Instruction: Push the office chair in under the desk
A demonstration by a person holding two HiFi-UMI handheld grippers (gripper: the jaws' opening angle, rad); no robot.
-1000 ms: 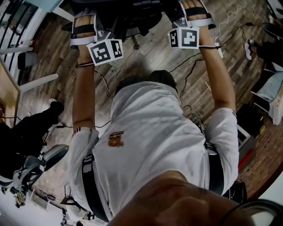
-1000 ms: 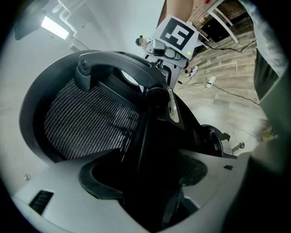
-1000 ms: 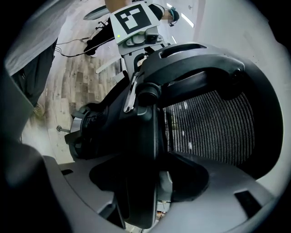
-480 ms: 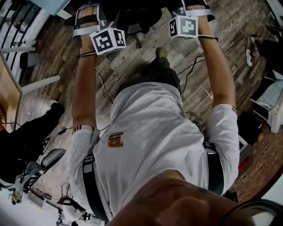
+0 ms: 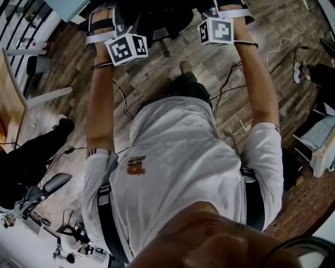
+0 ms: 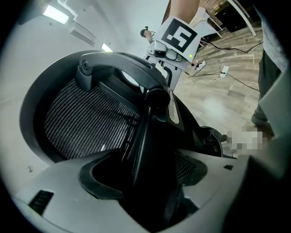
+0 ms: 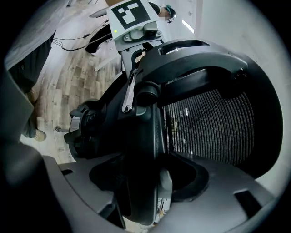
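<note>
The black office chair is at the top edge of the head view, mostly cut off. Its mesh back and black frame fill both gripper views. My left gripper is shut on the left edge of the chair's back, with the dark frame bar running between its jaws. My right gripper is shut on the back's right edge, which sits clamped between its jaws. A pale desk top shows at the top left corner. My foot is just behind the chair.
Cables trail over the wooden floor around my feet. A white desk leg and a wooden table top stand at the left. A seated person's dark legs are at lower left, and a shoe at right.
Both grippers and the chair have moved forward, toward the top of the head view. My foot has stepped forward behind the chair. Both grips are unchanged.
</note>
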